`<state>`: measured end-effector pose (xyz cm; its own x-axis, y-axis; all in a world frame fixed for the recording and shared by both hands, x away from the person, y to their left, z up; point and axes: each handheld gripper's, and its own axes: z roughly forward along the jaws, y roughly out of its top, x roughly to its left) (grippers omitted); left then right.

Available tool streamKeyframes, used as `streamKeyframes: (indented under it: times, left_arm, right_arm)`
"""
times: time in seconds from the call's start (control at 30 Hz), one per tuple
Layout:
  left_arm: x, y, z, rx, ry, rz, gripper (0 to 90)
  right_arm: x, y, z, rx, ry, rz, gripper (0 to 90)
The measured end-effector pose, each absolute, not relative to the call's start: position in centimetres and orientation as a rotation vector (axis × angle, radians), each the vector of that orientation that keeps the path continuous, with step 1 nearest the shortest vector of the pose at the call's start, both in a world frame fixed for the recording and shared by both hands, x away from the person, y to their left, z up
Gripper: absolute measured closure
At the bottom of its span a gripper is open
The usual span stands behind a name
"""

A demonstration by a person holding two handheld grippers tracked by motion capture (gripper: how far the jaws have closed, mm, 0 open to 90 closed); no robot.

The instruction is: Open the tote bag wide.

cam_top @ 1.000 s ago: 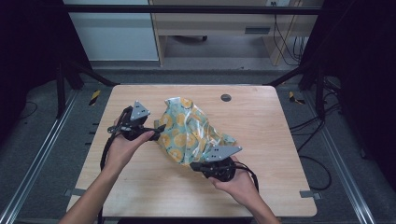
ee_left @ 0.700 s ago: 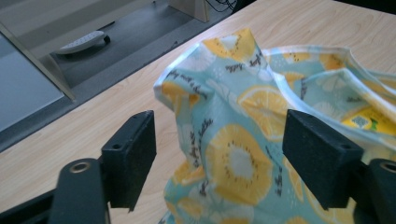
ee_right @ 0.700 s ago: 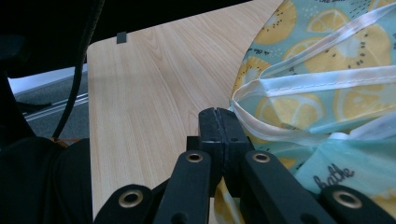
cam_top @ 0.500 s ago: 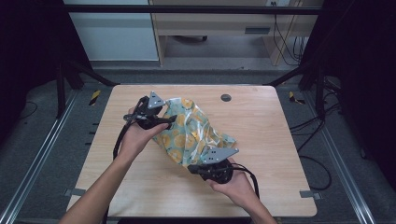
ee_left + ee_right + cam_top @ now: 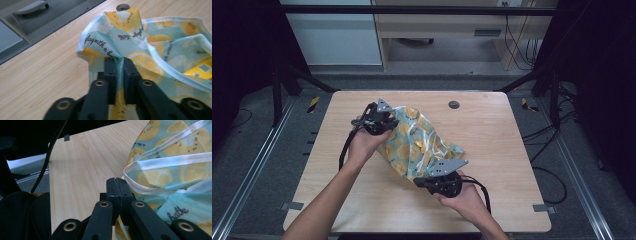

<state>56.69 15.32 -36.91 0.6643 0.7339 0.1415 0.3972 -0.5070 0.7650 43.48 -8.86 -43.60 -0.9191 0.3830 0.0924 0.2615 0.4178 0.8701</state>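
Light wooden table (image 5: 512, 150), lemon-print bag (image 5: 419, 142) lying on it, small dark round disc (image 5: 454, 104) near far edge

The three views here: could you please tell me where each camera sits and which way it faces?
High view: fixed above the person's side, looking forward and down on the table; both forearms, the left gripper and the right gripper show.
Left gripper view: rides the left gripper, looking along its fingers, which have just closed on the lemon-print bag.
Right gripper view: rides the right gripper, looking along its fingers, shut on the bag's edge.
Shared: all three show the bag and the tabletop.
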Motion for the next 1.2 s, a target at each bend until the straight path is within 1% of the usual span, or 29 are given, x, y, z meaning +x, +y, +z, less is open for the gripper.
streamKeyframes:
  times: [0.1, 0.17, 0.3, 0.33, 0.37, 0.4, 0.5, 0.57, 0.73, 0.9, 1.03, 1.1, 1.2]
  left_arm:
    - [55.3, 16.1, -36.6, 2.103, 0.849, 0.614, 88.4]
    - [54.9, 16.4, -36.5, 2.089, 0.844, 0.618, 88.6]
    - [52.0, 18.2, -36.4, 2.008, 0.812, 0.64, 88.8]
    - [52.0, 18.2, -36.4, 2.008, 0.812, 0.64, 88.7]
    - [50.6, 19.2, -36.9, 1.969, 0.807, 0.632, 88.6]
    - [50.0, 19.6, -37.0, 1.954, 0.8, 0.628, 88.6]
    - [49.1, 20.2, -37.5, 1.931, 0.805, 0.628, 88.5]
    - [47.6, 21.3, -38.5, 1.9, 0.786, 0.619, 88.4]
    - [45.8, 22.8, -40.3, 1.86, 0.783, 0.602, 88.2]
    - [44.8, 24.2, -42.8, 1.872, 0.791, 0.582, 88.1]
    - [44.9, 24.8, -44.0, 1.903, 0.806, 0.576, 87.8]
    - [45.1, 25.0, -44.8, 1.955, 0.808, 0.593, 87.7]
    - [45.3, 25.1, -45.3, 1.985, 0.817, 0.593, 87.7]
  right_arm:
    - [43.4, -8.9, -43.7, 0.583, 2.544, 1.523, 90.0]
    - [43.4, -8.9, -43.7, 0.583, 2.544, 1.52, 90.0]
    - [43.3, -9.0, -44.1, 0.597, 2.555, 1.505, 90.0]
    - [43.3, -9.0, -44.1, 0.597, 2.555, 1.505, 90.0]
    - [43.2, -9.2, -44.2, 0.605, 2.554, 1.49, 90.0]
    - [43.2, -9.3, -44.2, 0.609, 2.551, 1.488, 90.0]
    - [43.2, -9.6, -44.3, 0.624, 2.545, 1.475, 90.0]
    - [43.2, -10.0, -44.3, 0.652, 2.536, 1.469, 90.0]
    - [43.2, -10.6, -44.1, 0.674, 2.522, 1.454, 89.9]
    - [43.1, -10.9, -44.1, 0.685, 2.521, 1.443, 89.6]
    - [43.0, -11.0, -44.2, 0.692, 2.528, 1.428, 89.4]
    - [42.8, -11.1, -44.6, 0.701, 2.55, 1.397, 89.6]
    - [42.4, -11.2, -44.8, 0.702, 2.566, 1.367, 89.9]
